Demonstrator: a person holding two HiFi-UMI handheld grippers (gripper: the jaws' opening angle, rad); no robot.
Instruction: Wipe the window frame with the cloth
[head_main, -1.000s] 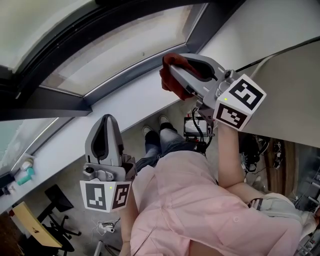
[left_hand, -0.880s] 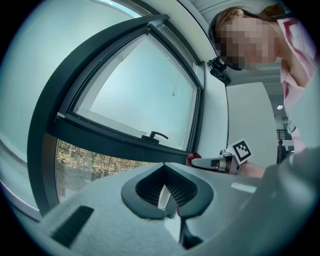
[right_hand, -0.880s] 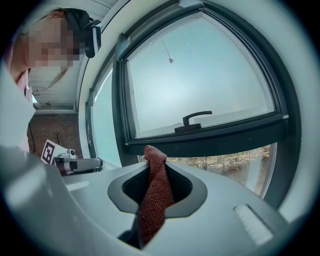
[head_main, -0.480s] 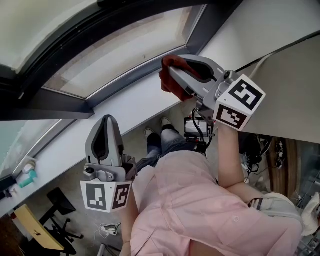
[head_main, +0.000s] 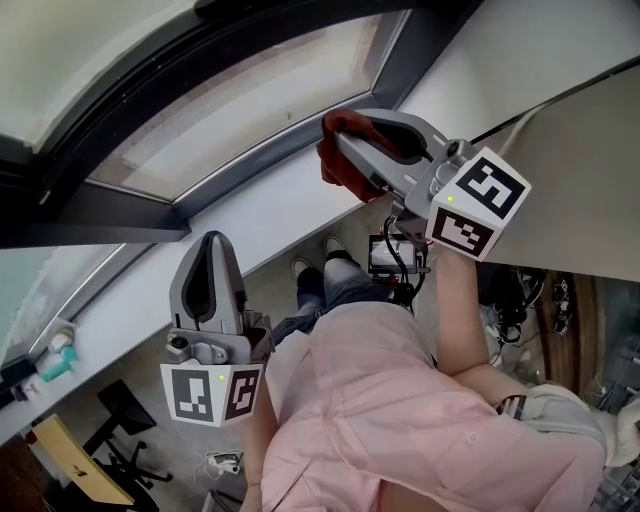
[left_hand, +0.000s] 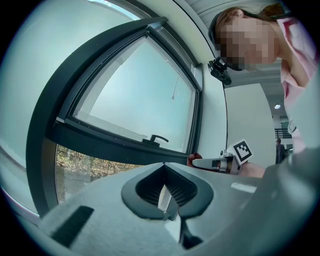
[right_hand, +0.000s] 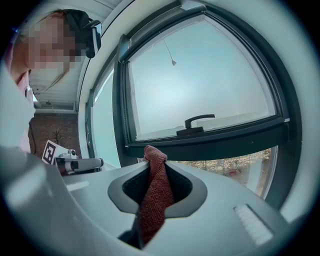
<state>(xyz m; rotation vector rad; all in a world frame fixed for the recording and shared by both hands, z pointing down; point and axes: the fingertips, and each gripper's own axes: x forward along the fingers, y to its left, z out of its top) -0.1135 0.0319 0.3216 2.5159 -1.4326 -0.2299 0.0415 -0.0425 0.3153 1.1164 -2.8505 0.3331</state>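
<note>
Stretching across the far side, the dark window frame (head_main: 130, 205) is sitting above a white sill (head_main: 250, 215). The right gripper (head_main: 345, 150) is hovering over the sill near the frame's right corner, its jaws clenching a red cloth (head_main: 338, 172) that is bunching out past their tips. Lower left, nearer the person, the left gripper (head_main: 212, 242) is pointing at the sill, its jaws pressing together on nothing.

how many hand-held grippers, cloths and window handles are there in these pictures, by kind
hand-held grippers: 2, the left hand-held gripper and the right hand-held gripper
red cloth: 1
window handle: 1
total: 4
</note>
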